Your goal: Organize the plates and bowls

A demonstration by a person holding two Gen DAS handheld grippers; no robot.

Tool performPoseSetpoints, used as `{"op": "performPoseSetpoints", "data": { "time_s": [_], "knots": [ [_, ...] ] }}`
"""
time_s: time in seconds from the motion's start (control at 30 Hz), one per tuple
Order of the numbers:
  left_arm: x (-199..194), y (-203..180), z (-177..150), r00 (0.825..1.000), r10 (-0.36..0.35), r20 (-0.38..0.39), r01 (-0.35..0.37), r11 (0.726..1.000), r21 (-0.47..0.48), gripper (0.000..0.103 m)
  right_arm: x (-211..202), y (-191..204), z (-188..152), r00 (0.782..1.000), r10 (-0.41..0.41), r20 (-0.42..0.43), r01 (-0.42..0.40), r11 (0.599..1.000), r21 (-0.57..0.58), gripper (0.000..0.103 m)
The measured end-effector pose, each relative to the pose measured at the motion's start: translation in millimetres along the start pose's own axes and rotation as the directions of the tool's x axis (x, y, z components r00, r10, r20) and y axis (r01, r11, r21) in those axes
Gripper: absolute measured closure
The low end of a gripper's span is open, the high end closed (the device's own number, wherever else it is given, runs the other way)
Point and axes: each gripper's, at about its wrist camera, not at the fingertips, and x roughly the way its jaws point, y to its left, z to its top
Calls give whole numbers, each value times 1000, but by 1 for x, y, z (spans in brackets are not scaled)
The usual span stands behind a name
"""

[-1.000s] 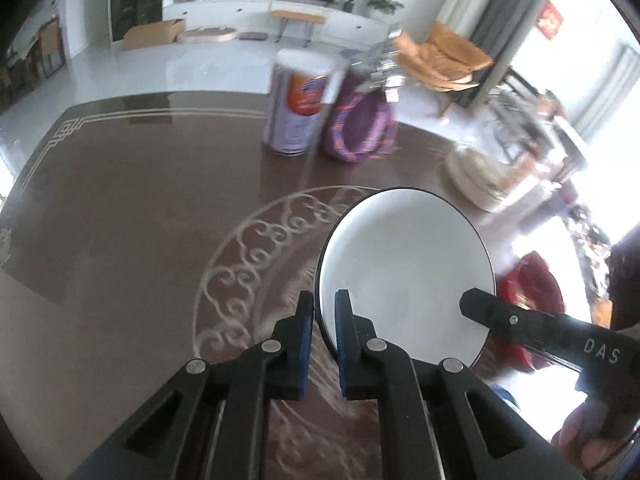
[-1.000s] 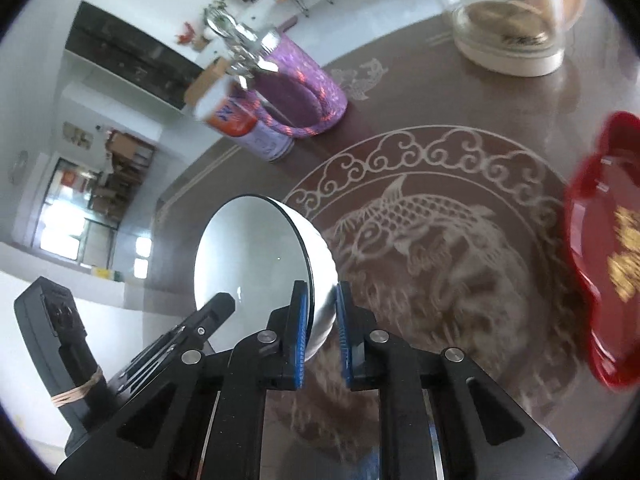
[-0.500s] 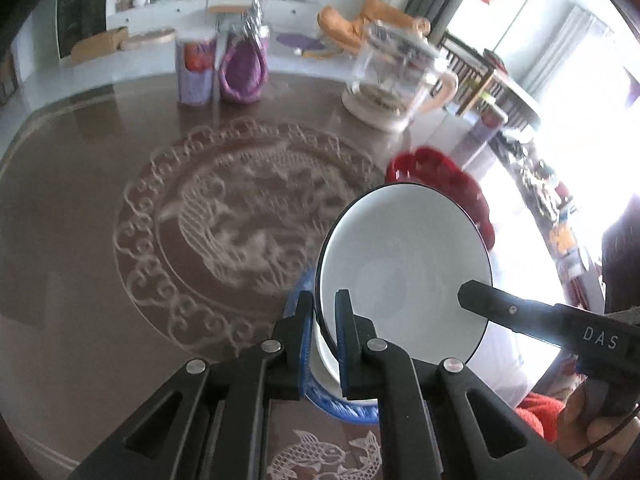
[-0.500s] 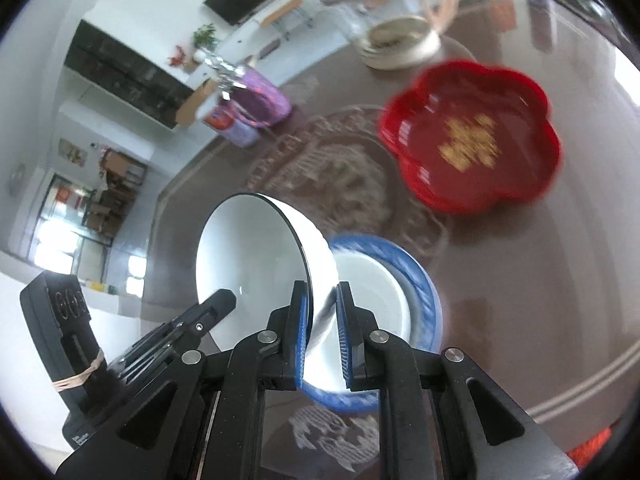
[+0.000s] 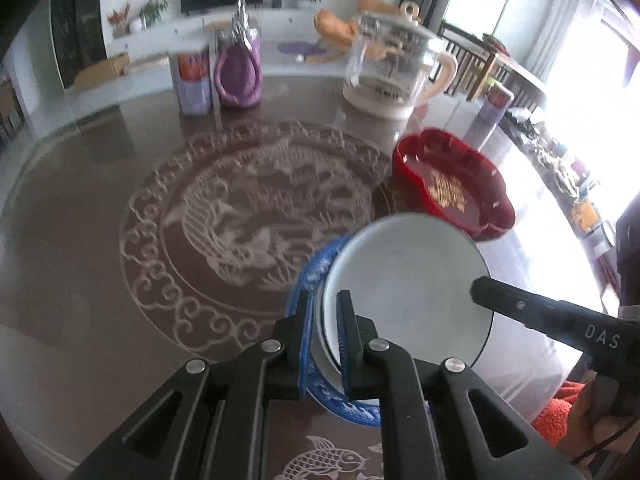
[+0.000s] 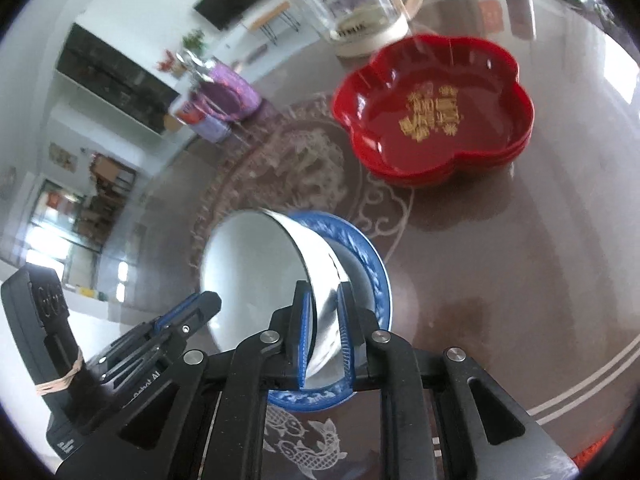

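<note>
While both claws grip white bowl (image 5: 408, 280) rim, right claw (image 6: 323, 334) loosening; "DAS" on it.

The right gripper (image 6: 323, 330) is opening, with the white bowl's (image 6: 256, 272) rim between its fingers. The bowl sits tipped on a blue plate (image 6: 360, 248). A red dish (image 6: 436, 108) is near.

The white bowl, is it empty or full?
Empty: the white ceramic bowl shows only its bare white inside, above the blue patterned plate.
</note>
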Motion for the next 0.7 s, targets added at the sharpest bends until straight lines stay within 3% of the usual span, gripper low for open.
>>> {"op": "performPoseSetpoints", "data": {
  "time_s": [0.07,0.17,0.2,0.27,0.37,0.7],
  "knots": [
    [-7,2,1,999,24,21,-24,1000,2,84,-11,0,-1,999,-3,48,4,1000,-24,84],
    [-14,4,-2,992,102,71,-103,995,11,38,-25,0,-8,989,-51,141,61,996,-66,65],
    [-16,3,-3,988,126,87,-128,992,13,30,-29,-2,-13,981,-74,179,88,994,-72,57],
    [-21,3,-6,977,177,123,-181,983,27,29,-34,-6,-21,965,-114,235,136,988,-78,54],
    [-23,5,-9,968,211,132,-218,975,37,29,-33,-11,-28,958,-141,250,166,983,-84,54],
    [-24,11,-10,961,242,133,-247,969,17,28,-34,-41,-44,946,-177,270,188,982,-14,44]
  ]
}}
